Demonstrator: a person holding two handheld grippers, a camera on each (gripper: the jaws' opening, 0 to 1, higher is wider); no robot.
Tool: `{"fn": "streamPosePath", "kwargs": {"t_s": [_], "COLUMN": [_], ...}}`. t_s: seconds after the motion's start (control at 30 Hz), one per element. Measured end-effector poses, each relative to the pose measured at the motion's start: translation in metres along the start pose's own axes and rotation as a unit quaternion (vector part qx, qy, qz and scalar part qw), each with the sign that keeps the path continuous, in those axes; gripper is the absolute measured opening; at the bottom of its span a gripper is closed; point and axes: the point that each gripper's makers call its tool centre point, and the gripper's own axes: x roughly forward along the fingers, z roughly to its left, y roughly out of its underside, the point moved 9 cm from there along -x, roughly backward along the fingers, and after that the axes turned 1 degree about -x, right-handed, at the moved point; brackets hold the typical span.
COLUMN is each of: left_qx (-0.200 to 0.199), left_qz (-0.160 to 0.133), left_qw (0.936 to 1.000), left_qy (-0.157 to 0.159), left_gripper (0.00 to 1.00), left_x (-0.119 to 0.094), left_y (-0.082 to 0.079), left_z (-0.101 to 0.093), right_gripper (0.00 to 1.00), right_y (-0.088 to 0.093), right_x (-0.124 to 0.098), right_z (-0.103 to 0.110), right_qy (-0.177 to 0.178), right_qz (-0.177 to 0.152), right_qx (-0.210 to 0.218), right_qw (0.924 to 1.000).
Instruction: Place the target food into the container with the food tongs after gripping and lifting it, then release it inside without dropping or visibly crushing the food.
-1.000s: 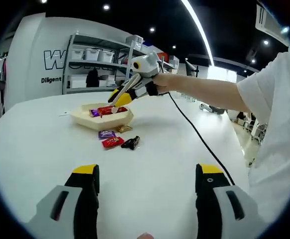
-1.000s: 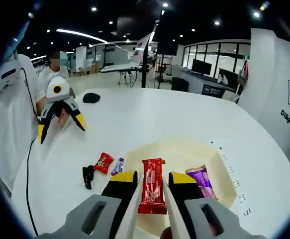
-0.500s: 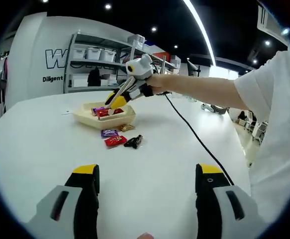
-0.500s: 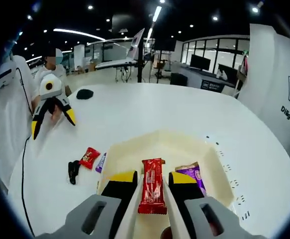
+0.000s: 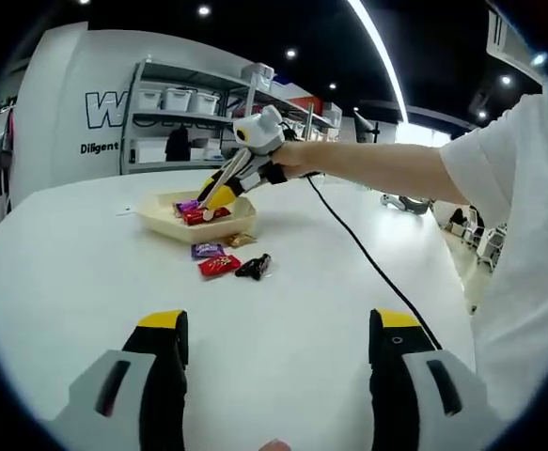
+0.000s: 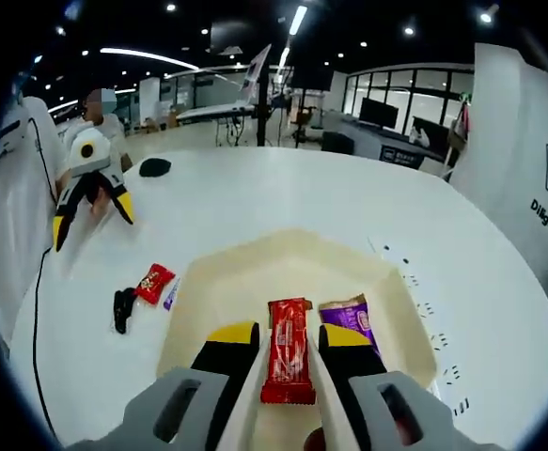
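My right gripper is shut on a red snack bar held lengthwise between its white tongs, low over the cream tray. A purple snack packet lies in the tray just right of it. In the left gripper view the right gripper reaches down into the same tray, the red bar at its tips. My left gripper stands open above bare white table, far from the tray. In the right gripper view the left gripper hangs open at the far left.
Loose snacks lie on the white table beside the tray: a red packet, a dark one and a purple one. A black cable trails from the right gripper across the table. Shelves with bins stand behind.
My right gripper has moved further over the tray and lower, still holding the red bar. The left gripper has stayed put.
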Motion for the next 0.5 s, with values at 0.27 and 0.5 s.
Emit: {"fn": "streamPosePath", "kwargs": {"t_s": [0.27,0.5], "left_qx": [0.001,0.003], "left_qz": [0.002,0.003], "left_qw": [1.0,1.0], "left_qy": [0.0,-0.001], "left_gripper": [0.77,0.77], "left_x": [0.0019,0.0008], "left_y": [-0.0006,-0.0006], "left_z": [0.0,-0.0002], "right_gripper": [0.19,0.19], "right_y": [0.0015,-0.0015], "right_x": [0.0019,0.0027], "right_z": [-0.001,-0.0016], "right_qy": [-0.003,-0.004], "right_qz": [0.005,0.011], "right_qx": [-0.02,-0.039], "right_qw": [0.9998,0.9992]}}
